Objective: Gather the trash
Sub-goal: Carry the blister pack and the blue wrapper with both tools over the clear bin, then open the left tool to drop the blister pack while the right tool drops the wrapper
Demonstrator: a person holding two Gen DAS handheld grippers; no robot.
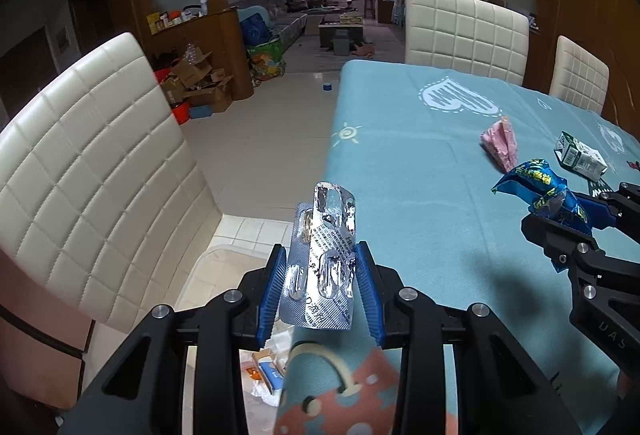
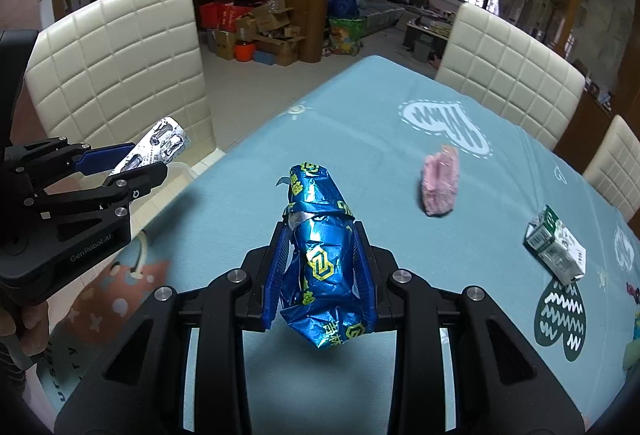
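Observation:
My left gripper [image 1: 322, 255] is shut on silver blister packs [image 1: 326, 255], held at the left edge of the table over a white bin [image 1: 216, 267] on the floor. In the right wrist view the same left gripper [image 2: 138, 159] and its blister packs [image 2: 158, 147] show at the left. My right gripper [image 2: 320, 235] is shut on a crumpled blue foil wrapper [image 2: 320, 255] above the tablecloth; the left wrist view shows that wrapper [image 1: 540, 191] at the right. A pink crumpled wad [image 2: 440, 187] and a green-white carton [image 2: 556, 251] lie on the table.
The table wears a light blue patterned cloth [image 2: 360, 123]. Cream quilted chairs stand at the left [image 1: 92, 171] and along the far side [image 2: 508, 67]. The bin holds paper scraps [image 1: 266, 371]. Cardboard boxes [image 2: 260, 31] clutter the floor beyond.

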